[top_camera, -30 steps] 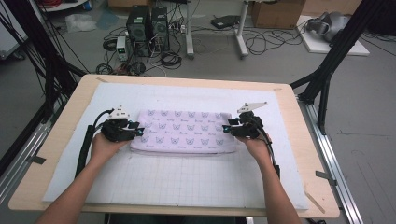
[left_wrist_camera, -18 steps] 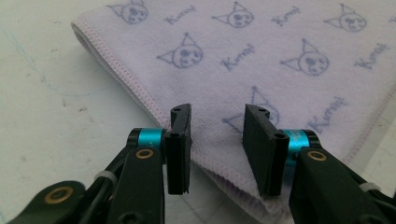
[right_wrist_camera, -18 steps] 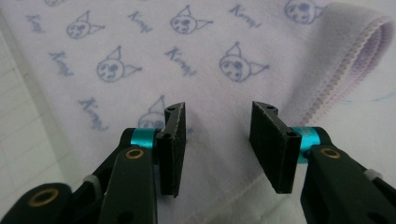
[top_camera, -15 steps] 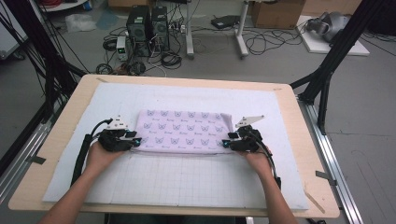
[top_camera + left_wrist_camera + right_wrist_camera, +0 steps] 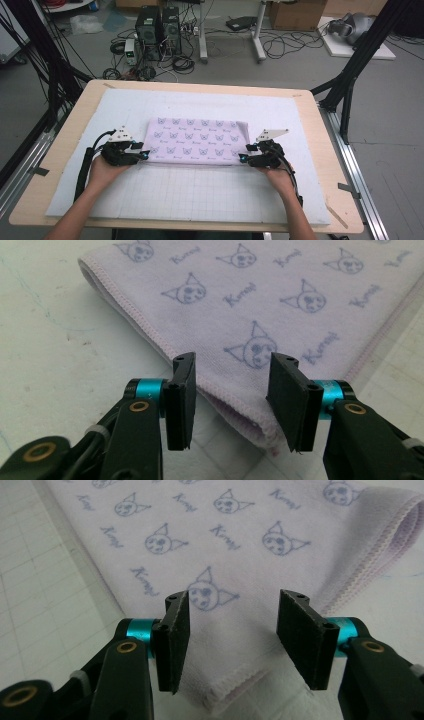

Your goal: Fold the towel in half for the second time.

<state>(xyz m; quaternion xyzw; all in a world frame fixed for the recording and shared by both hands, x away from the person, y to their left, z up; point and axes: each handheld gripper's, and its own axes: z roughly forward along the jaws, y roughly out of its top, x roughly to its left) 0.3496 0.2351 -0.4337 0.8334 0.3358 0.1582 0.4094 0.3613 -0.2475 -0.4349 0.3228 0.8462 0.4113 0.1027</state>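
A lilac towel point(image 5: 196, 141) printed with small cat faces and script lies folded flat on the white gridded mat point(image 5: 190, 200) that covers the wooden table point(image 5: 75, 107), a little toward the far side of the mat's middle. The left gripper point(image 5: 143, 155) sits at the towel's near left corner and the right gripper point(image 5: 242, 159) at its near right corner, each held by a hand point(image 5: 102, 170) coming in from the near edge. In the left gripper view the two black jaws stand apart with the stitched corner of the cloth point(image 5: 260, 340) lying between them, not pinched. The right gripper view shows the same: jaws spread wide, the folded corner point(image 5: 235, 595) resting between them on the mat. Whether the pads brush the fabric is hard to tell from these angles; they look just clear of it
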